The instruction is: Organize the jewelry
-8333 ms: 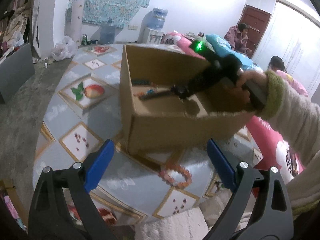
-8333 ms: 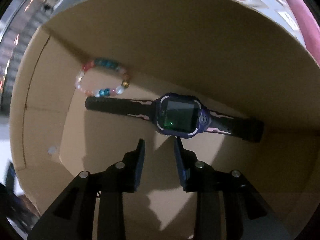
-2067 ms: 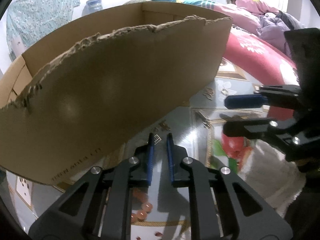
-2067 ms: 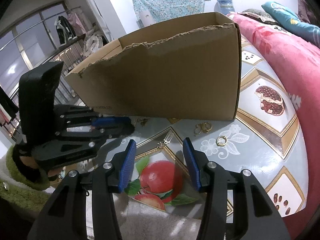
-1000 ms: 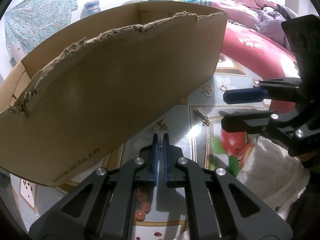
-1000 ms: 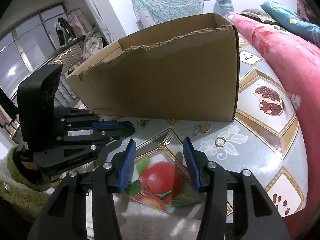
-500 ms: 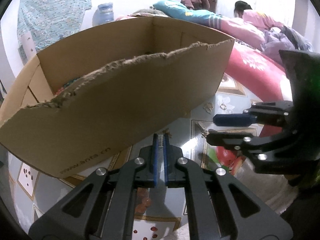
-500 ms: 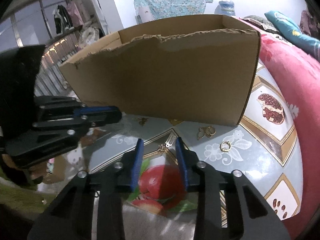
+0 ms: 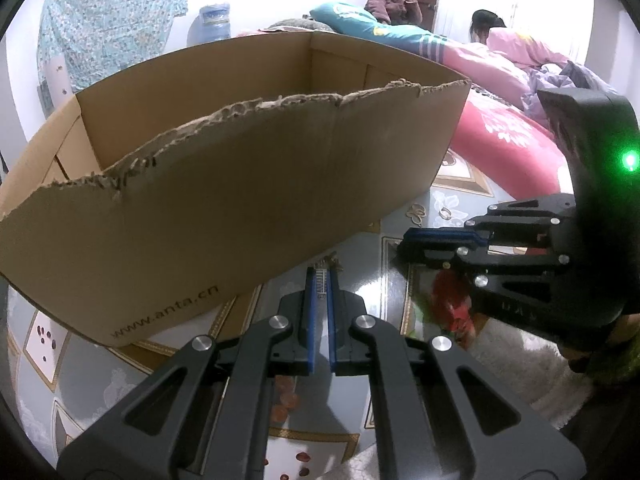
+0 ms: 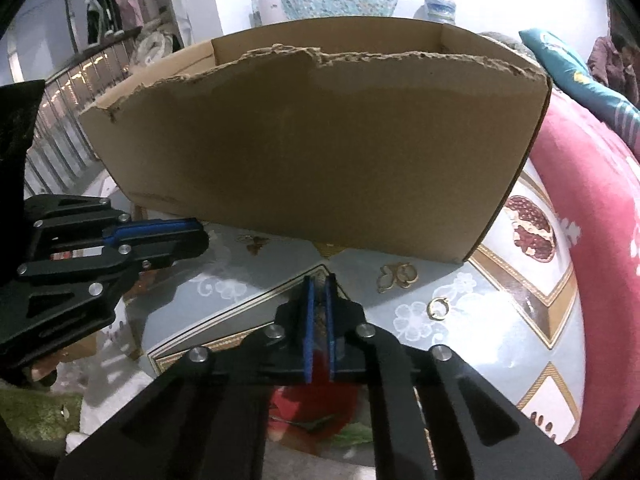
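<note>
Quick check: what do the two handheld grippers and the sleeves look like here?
Both the left gripper and right gripper are matte black linkage frames with silver pivot screws and blue pads lining the jaws. The right one's black housing shows a green indicator light. White fluffy sleeves with green knit cuffs sit behind them. No cables visible.

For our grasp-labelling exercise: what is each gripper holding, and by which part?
Left gripper pinches a silver trinket along its length, tip protruding. Right gripper is shut; any hold cannot be told.
</note>
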The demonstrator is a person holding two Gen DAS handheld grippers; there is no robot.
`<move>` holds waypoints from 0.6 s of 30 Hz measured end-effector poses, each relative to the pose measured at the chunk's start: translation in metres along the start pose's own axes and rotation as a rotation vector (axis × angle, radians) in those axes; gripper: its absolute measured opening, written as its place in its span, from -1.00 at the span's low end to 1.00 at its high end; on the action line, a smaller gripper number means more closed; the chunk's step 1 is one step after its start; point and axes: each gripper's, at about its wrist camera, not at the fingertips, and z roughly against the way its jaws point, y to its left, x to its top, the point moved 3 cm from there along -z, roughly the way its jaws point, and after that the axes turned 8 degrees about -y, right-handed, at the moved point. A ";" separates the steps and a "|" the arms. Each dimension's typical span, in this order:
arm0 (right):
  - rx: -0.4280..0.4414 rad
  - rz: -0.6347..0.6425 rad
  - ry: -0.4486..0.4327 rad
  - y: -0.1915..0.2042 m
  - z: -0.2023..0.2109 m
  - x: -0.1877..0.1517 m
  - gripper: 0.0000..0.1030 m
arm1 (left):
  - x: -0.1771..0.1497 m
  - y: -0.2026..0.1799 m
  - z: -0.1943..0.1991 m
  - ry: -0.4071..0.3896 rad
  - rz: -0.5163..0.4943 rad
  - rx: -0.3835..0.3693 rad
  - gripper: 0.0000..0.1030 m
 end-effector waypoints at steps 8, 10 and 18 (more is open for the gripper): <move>0.143 -0.239 0.021 -0.031 0.004 0.000 -0.95 | 0.000 0.001 0.008 -0.024 0.005 -0.011 -0.93; 0.174 -0.287 0.012 -0.036 0.008 0.000 -0.95 | 0.001 0.000 0.011 -0.034 0.004 -0.013 -0.93; 0.238 -0.298 -0.076 -0.039 0.040 0.014 -0.95 | 0.010 -0.006 0.036 -0.091 0.012 -0.026 -0.93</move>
